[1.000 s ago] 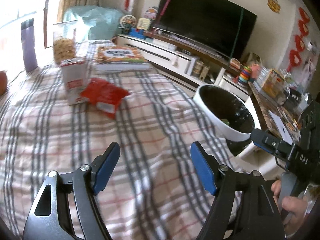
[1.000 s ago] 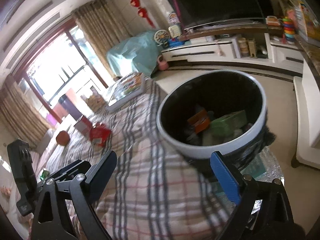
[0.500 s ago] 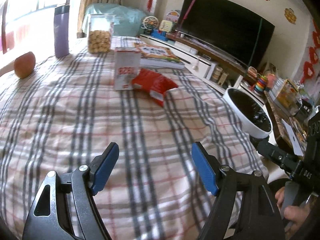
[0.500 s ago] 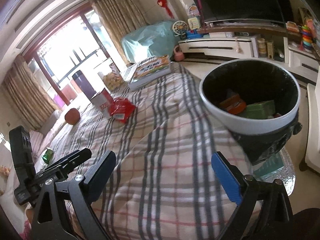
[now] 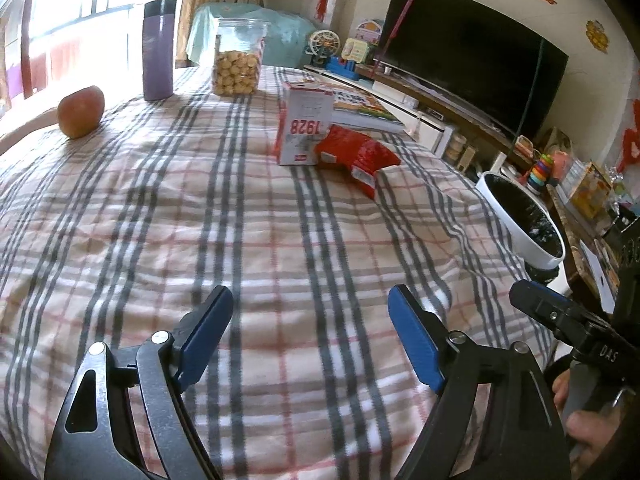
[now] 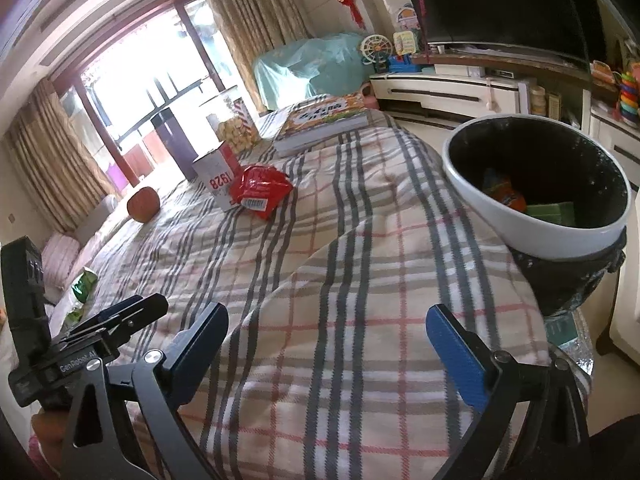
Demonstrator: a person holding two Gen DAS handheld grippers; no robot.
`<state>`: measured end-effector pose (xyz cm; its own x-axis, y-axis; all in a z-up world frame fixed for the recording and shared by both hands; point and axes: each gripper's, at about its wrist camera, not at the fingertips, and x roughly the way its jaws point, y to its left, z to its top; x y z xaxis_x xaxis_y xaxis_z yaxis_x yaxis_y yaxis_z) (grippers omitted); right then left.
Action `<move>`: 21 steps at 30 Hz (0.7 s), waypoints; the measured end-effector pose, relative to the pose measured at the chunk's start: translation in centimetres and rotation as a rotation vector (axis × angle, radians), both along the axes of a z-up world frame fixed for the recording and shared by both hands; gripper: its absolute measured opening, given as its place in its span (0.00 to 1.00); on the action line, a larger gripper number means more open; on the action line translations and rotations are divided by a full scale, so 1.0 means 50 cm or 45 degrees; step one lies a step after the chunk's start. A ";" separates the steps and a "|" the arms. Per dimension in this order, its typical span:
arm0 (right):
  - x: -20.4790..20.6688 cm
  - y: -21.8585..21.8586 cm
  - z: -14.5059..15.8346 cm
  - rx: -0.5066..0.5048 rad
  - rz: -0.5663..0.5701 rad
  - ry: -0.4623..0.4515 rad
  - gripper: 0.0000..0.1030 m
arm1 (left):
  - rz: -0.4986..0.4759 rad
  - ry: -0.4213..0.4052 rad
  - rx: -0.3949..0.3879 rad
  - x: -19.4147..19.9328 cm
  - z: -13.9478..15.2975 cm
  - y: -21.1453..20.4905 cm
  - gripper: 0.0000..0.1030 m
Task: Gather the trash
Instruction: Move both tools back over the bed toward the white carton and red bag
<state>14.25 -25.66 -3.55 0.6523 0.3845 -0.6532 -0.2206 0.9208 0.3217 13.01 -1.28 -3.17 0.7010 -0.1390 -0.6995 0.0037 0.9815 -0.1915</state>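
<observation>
Left wrist view: bench [image 5: 120, 220] lying under a plaid cloth of grey and pink stripes, filling most of the frame
Left claw [image 5: 310, 338]: hovering over bare cloth near the close edge; its blue pads are standing apart and spreading wider, with nothing between them
Trash: red snack wrapper [image 5: 356, 156] lying flat on the cloth well ahead of the claw; white carton [image 5: 306, 124] marked 1928 standing upright and touching the wrapper's left side
Other things: apple [image 5: 81, 111] sitting far left; purple bottle [image 5: 159, 50] and clear jar of biscuits [image 5: 239, 62] standing at the far edge; book [image 5: 362, 110] lying behind the carton
Bin [image 5: 524, 222]: white-rimmed, dark inside, sitting off the bench's right side; its contents are not showing from here
Right claw's body: showing at the right border with a hand [image 5: 580, 420] gripping the handle

Right wrist view: same plaid cloth, draping over the near corner
Right claw [image 6: 326, 348]: hanging above the cloth's corner; pads standing wide apart, gripping nothing
Bin: sitting just right of the bench corner; an orange wrapper [image 6: 506, 194] and a green box [image 6: 552, 212] are lying inside
Trash: wrapper and carton resting together mid-bench, well apart from the claw
Left claw's body: showing at the lower left border
</observation>
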 end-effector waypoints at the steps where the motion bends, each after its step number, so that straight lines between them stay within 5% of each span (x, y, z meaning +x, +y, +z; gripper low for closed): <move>1: 0.001 0.005 0.000 -0.007 0.005 -0.003 0.97 | 0.005 0.003 -0.001 0.002 -0.001 0.003 0.80; 21: 0.084 0.066 0.006 -0.020 0.112 -0.010 0.97 | 0.031 0.013 0.000 0.054 -0.003 0.058 0.80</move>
